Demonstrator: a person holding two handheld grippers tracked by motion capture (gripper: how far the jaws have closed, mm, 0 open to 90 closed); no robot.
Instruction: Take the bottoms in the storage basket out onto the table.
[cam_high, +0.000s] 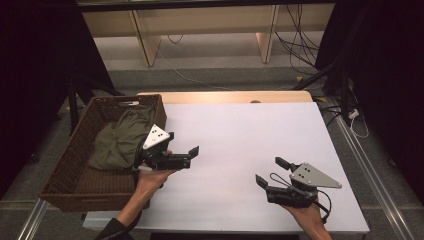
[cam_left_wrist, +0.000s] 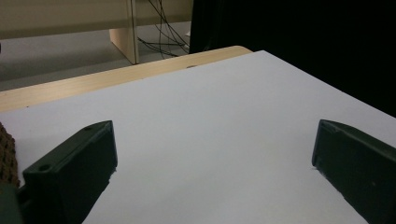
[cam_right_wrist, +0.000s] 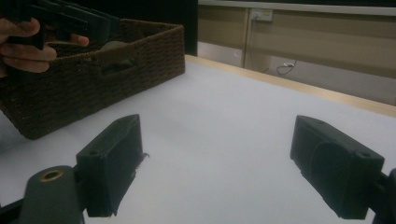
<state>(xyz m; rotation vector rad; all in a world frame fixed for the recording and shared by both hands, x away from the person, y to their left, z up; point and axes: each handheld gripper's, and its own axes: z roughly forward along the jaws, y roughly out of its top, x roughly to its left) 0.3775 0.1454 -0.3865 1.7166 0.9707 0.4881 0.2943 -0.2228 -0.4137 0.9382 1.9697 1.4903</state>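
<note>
At table's left: wicker basket (cam_high: 70, 165) holds olive cloth (cam_high: 120, 137); both tools spread, empty.

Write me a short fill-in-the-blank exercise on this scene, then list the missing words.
1. The olive-green cloth lies inside the ____.
2. The wicker basket stands at the ____ edge of the table in the high view.
3. The left gripper and the right gripper both have their fingers ____, with nothing between them.
4. The table's top is covered in ____, with a wooden strip at its far edge.

Missing words: basket; left; open; white
</note>
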